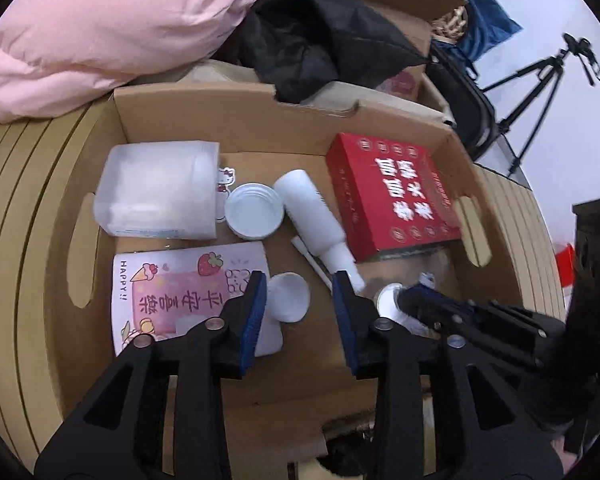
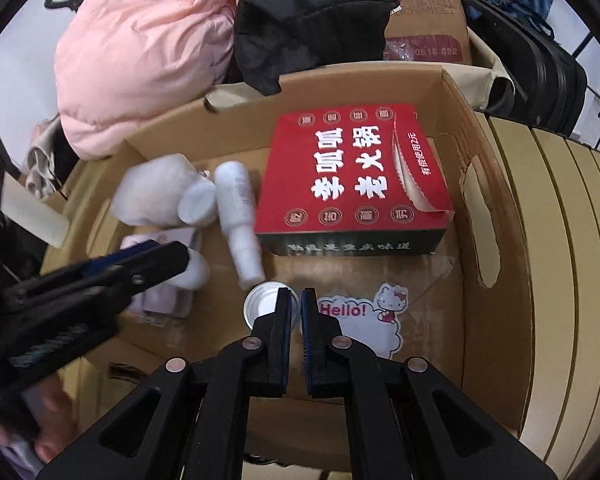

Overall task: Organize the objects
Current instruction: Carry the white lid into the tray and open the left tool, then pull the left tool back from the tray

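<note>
Left tongs (image 1: pixel 300 280) parted above cardboard box (image 1: pixel 260 120), pink jacket (image 1: pixel 100 28) behind

So from my feed everything's sitting in an open cardboard box (image 1: pixel 380 120). Straight ahead of my left hand-held gripper (image 1: pixel 300 280) on the box floor: a small white tub (image 1: pixel 288 298) just past its tips, a white bottle (image 1: pixel 312 212) lying on its side, a round lid (image 1: pixel 254 211) and a frosted plastic container (image 1: pixel 160 190) further off to the left. A red carton (image 1: pixel 392 192) sits ahead to the right, and a pink card (image 1: pixel 180 288) lies just left of the tips.
</note>
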